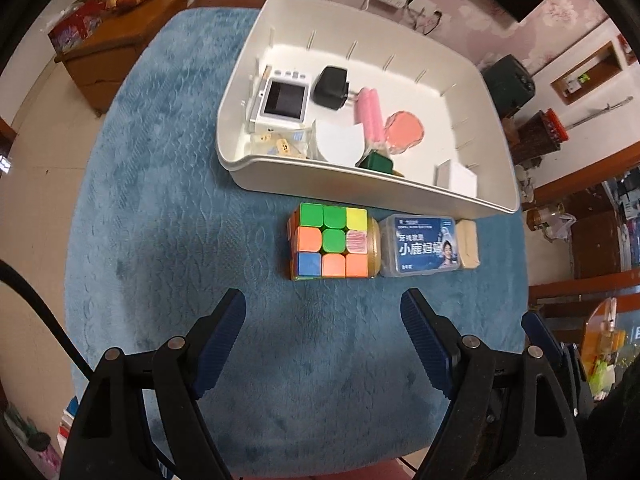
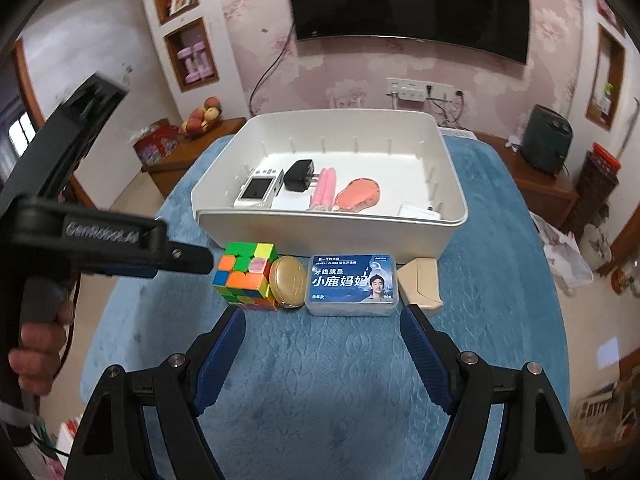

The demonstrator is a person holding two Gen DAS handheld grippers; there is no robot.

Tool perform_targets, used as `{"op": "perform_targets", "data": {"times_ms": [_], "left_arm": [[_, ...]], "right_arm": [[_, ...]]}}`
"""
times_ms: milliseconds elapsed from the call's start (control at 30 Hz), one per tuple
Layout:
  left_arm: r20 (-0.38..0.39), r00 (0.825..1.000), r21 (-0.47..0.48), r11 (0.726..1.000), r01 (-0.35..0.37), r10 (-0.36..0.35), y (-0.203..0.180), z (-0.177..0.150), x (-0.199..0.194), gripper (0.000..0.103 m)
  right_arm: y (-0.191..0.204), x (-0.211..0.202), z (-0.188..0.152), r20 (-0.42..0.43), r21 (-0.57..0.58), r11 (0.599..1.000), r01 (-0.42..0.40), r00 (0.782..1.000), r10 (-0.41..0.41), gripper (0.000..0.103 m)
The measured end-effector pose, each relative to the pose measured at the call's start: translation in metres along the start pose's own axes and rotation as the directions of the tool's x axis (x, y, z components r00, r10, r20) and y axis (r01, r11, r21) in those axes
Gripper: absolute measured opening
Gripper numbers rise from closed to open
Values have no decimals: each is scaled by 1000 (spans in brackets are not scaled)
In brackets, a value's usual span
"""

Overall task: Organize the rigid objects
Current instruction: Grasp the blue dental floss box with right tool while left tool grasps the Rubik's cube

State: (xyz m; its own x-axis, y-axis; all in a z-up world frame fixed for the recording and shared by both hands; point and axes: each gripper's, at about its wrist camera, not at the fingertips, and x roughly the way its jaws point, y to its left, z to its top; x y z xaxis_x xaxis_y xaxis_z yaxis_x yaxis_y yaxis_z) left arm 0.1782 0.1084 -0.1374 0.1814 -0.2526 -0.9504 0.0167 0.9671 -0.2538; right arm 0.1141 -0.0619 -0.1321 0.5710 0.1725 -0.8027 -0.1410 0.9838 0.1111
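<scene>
A colourful puzzle cube (image 1: 328,242) (image 2: 248,278), a gold round tin (image 2: 289,285), a clear dental floss box with a blue label (image 1: 420,246) (image 2: 353,290) and a tan carton (image 1: 468,243) (image 2: 422,286) stand in a row on the blue mat, in front of a white bin (image 1: 280,182) (image 2: 320,226). The bin holds a white camera (image 1: 282,100), a black charger (image 1: 331,87), pink items and a white box. My left gripper (image 1: 324,344) is open and empty, just short of the cube. My right gripper (image 2: 322,354) is open and empty, just short of the floss box.
The blue mat (image 1: 160,220) covers the table. The left gripper's body (image 2: 104,240) and the hand holding it reach in at the left of the right wrist view. A wooden cabinet with fruit (image 1: 120,36) stands beyond the table.
</scene>
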Motion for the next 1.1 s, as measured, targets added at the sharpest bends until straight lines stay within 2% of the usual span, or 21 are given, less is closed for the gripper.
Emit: {"op": "perform_targets", "data": {"times_ms": [333, 533, 967, 1100], "left_arm": [[-76, 996, -35, 998, -60, 57, -5, 20, 44, 82], [-107, 992, -85, 993, -82, 73, 3, 22, 60, 82], [-86, 995, -108, 992, -62, 52, 11, 35, 65, 83], [-92, 995, -114, 992, -54, 43, 13, 38, 66, 83]], "right_arm": [[-4, 49, -6, -69, -92, 995, -35, 997, 29, 80], [-8, 69, -7, -70, -118, 993, -23, 997, 15, 82], [-28, 108, 2, -99, -70, 997, 12, 995, -19, 82], [-30, 112, 2, -101, -54, 999, 0, 995, -5, 87]]}}
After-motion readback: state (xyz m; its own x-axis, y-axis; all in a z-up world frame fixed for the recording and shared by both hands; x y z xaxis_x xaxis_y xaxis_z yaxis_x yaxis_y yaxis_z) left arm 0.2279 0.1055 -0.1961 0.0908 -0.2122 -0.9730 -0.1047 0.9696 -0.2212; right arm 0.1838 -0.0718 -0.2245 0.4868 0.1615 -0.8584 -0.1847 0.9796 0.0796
